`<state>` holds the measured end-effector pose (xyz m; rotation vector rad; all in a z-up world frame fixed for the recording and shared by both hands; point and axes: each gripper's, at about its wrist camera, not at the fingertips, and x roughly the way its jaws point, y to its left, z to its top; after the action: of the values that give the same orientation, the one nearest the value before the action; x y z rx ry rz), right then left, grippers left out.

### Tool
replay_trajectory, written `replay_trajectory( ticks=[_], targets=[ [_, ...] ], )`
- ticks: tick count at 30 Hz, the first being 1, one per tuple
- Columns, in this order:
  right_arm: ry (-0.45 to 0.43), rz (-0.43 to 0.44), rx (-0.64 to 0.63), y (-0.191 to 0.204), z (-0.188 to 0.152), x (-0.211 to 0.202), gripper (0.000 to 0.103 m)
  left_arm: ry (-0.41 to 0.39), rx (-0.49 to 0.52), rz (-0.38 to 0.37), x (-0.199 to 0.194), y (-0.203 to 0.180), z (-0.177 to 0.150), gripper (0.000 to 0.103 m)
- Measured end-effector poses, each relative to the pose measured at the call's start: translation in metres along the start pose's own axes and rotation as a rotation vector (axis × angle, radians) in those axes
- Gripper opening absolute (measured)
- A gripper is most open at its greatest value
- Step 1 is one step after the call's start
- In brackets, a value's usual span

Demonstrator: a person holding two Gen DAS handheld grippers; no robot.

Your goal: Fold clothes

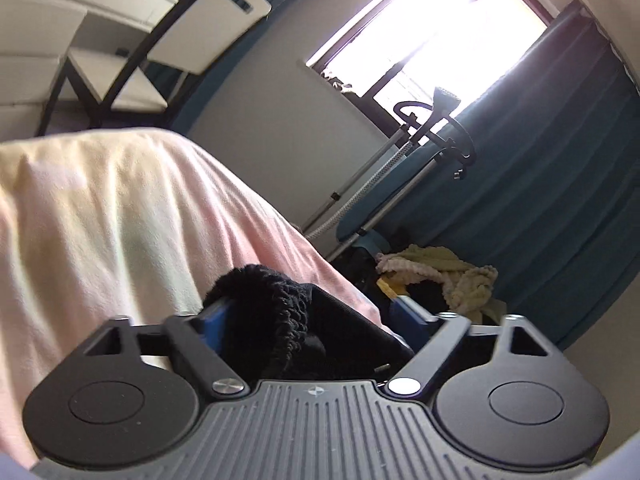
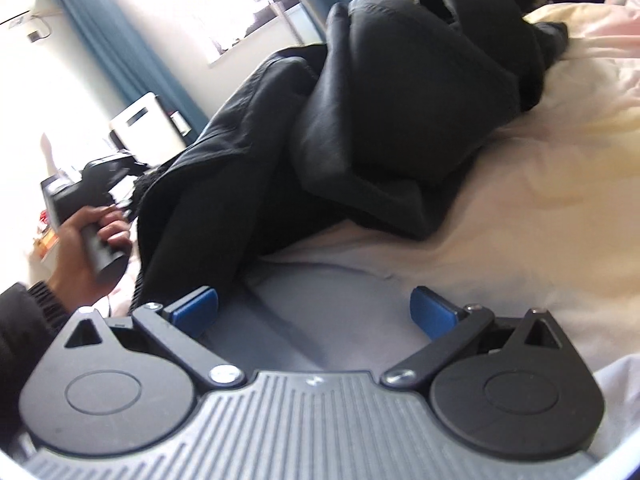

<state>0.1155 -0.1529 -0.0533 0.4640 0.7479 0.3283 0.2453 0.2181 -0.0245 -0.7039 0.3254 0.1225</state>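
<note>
The jacket [image 2: 360, 128] lies heaped on the bed [image 2: 520, 216], stretching from its far end toward the left gripper [image 2: 86, 190] at the left. The right gripper [image 2: 314, 312] sits before it over bare sheet. A garment steamer [image 1: 432, 140] stands beyond the bed by the window [image 1: 432, 28].

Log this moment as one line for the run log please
left gripper: shut on black leather jacket knit hem | right gripper: open, empty, over pale pink bedsheet | jacket: bunched, unfolded
</note>
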Motion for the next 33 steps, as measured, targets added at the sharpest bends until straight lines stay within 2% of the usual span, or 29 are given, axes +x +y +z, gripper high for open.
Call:
replay_trajectory(
  ticks=[3, 5, 7, 10, 12, 14, 15, 18, 19, 22, 23, 24, 25, 26, 27, 28, 29, 31, 33],
  targets=[
    [-0.023, -0.019, 0.000, -0.005, 0.001, -0.005, 0.103, -0.040, 0.215, 0.064, -0.037, -0.028, -0.006, 0.094],
    [-0.039, -0.041, -0.010, -0.006, 0.000, -0.010, 0.103, -0.031, 0.360, 0.046, -0.064, -0.051, -0.019, 0.094],
    [-0.064, -0.098, -0.031, -0.004, 0.000, -0.020, 0.103, 0.001, 0.523, -0.031, -0.090, -0.076, -0.038, 0.095],
    [-0.117, -0.177, -0.044, -0.007, 0.002, -0.037, 0.103, 0.104, 0.858, -0.187, -0.133, -0.119, -0.087, 0.098],
    [-0.155, -0.185, -0.003, -0.013, 0.006, -0.052, 0.103, 0.136, 1.055, -0.301, -0.162, -0.140, -0.119, 0.099],
    [-0.191, -0.177, 0.049, -0.019, 0.009, -0.067, 0.103, 0.199, 1.185, -0.336, -0.174, -0.152, -0.147, 0.099],
    [-0.206, -0.174, 0.066, -0.020, 0.009, -0.074, 0.103, 0.235, 1.222, -0.327, -0.173, -0.155, -0.157, 0.099],
    [-0.253, -0.175, 0.097, -0.022, 0.008, -0.091, 0.103, 0.276, 1.373, -0.199, -0.158, -0.157, -0.187, 0.099],
    [-0.279, -0.200, 0.097, -0.020, 0.012, -0.098, 0.103, 0.290, 1.408, -0.151, -0.148, -0.154, -0.194, 0.099],
    [-0.344, -0.272, 0.112, -0.025, 0.017, -0.107, 0.103, 0.365, 1.479, -0.075, -0.121, -0.142, -0.209, 0.097],
    [-0.358, -0.283, 0.131, -0.030, 0.019, -0.110, 0.103, 0.387, 1.541, -0.042, -0.115, -0.136, -0.218, 0.082],
    [-0.367, -0.290, 0.157, -0.035, 0.020, -0.112, 0.103, 0.401, 1.616, 0.004, -0.110, -0.129, -0.227, 0.057],
    [-0.372, -0.293, 0.181, -0.039, 0.021, -0.113, 0.103, 0.396, 1.649, 0.015, -0.110, -0.123, -0.230, 0.051],
    [-0.375, -0.298, 0.205, -0.044, 0.022, -0.114, 0.103, 0.391, 1.637, 0.005, -0.112, -0.120, -0.227, 0.043],
    [-0.375, -0.307, 0.224, -0.048, 0.022, -0.115, 0.103, 0.388, 1.608, 0.010, -0.112, -0.119, -0.220, 0.024],
    [-0.374, -0.314, 0.237, -0.051, 0.023, -0.116, 0.103, 0.373, 1.578, 0.028, -0.113, -0.120, -0.212, 0.017],
    [-0.375, -0.316, 0.243, -0.053, 0.023, -0.118, 0.103, 0.351, 1.564, 0.039, -0.115, -0.122, -0.204, 0.016],
    [-0.380, -0.318, 0.237, -0.053, 0.022, -0.119, 0.103, 0.246, 1.586, 0.077, -0.126, -0.120, -0.187, 0.014],
    [-0.383, -0.315, 0.235, -0.052, 0.023, -0.118, 0.103, 0.096, 1.623, 0.121, -0.143, -0.114, -0.160, 0.014]
  ],
)
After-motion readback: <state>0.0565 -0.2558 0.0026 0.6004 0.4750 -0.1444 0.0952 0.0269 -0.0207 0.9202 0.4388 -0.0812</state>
